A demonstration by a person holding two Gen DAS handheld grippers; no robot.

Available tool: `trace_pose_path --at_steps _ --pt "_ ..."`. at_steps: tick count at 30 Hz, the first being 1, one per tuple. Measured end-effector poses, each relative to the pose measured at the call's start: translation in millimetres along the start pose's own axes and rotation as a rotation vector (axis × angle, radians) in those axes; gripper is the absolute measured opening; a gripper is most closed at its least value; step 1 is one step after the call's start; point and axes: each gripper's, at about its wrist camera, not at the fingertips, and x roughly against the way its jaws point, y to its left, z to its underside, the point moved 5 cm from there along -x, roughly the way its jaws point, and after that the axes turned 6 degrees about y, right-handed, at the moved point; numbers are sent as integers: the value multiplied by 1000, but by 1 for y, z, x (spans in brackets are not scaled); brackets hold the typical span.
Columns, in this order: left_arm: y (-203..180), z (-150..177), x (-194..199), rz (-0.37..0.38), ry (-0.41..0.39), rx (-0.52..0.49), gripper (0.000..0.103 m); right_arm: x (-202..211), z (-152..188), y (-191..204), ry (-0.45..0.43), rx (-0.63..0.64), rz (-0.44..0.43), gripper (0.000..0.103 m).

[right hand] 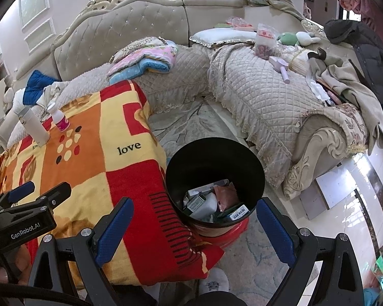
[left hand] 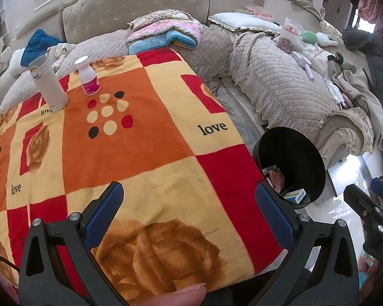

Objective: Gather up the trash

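Living room with sofas; worktop [left hand: 153,153] under a patterned blanket; black bin [right hand: 214,158] beside it already holds boxes and wrappers; flask [left hand: 48,83] and small bottle [left hand: 88,77] remain standing; left gripper [left hand: 189,211] and right gripper [right hand: 194,224] fingers wide apart, empty.

Count: 2 tools, 2 containers on the surface, 1 bin.

2 tools: left tool [left hand: 189,209], right tool [right hand: 195,225]. 1 white flask [left hand: 48,83] and 1 small white bottle [left hand: 88,76] far left on the surface [left hand: 166,140]. 1 black bin [right hand: 214,158] to the right, several discarded packets inside.
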Motion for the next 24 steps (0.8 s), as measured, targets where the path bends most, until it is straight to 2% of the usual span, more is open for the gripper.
trace_pose_path --at_steps 18,24 --pt "-10 7 11 30 -6 -20 103 8 5 -4 -16 -17 -13 96" --pt "-15 13 26 36 -56 -47 103 17 11 -2 -27 -20 -10 96"
